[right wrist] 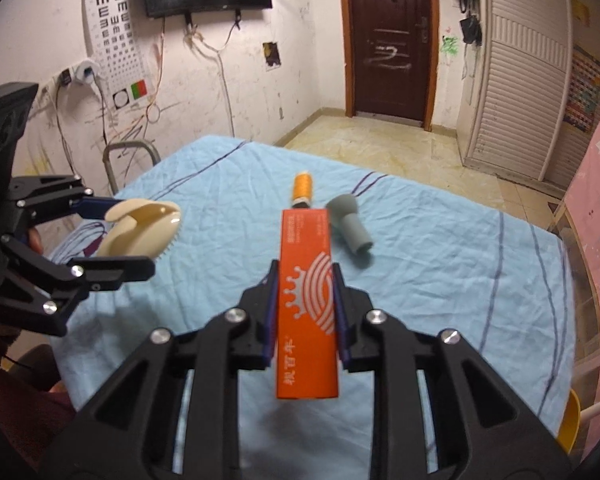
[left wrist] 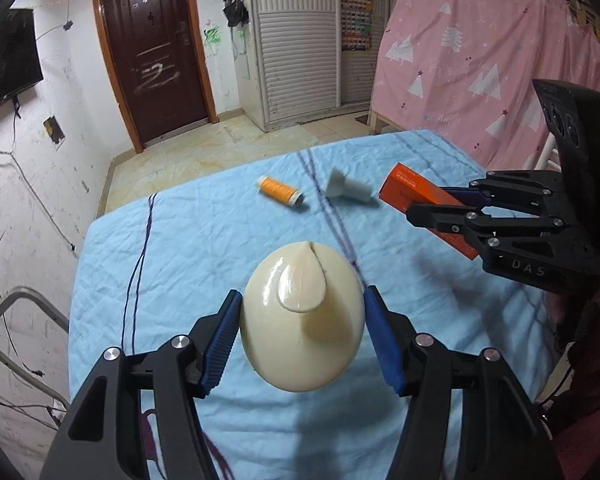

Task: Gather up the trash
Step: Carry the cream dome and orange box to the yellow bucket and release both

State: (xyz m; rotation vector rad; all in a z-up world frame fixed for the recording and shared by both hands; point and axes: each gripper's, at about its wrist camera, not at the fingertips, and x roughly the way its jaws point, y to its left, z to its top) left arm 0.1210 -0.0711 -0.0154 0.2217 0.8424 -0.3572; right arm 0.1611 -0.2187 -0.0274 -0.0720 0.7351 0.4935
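My left gripper [left wrist: 303, 300] is shut on a cream oval brush [left wrist: 302, 320] and holds it above the blue tablecloth [left wrist: 172, 248]; the brush also shows in the right wrist view [right wrist: 140, 230]. My right gripper [right wrist: 305, 276] is shut on a long orange box [right wrist: 306, 304], lifted over the table; the box also shows in the left wrist view [left wrist: 416, 194]. An orange thread spool [left wrist: 280, 191] and a grey tube piece [left wrist: 348, 189] lie on the cloth further out, also seen in the right wrist view as spool [right wrist: 302, 188] and tube [right wrist: 350, 224].
The table stands in a small room with a dark door [left wrist: 152, 60], a white louvred wardrobe [left wrist: 300, 40] and a pink curtain [left wrist: 480, 60] at right. A metal chair frame [left wrist: 24, 320] stands by the table's left edge.
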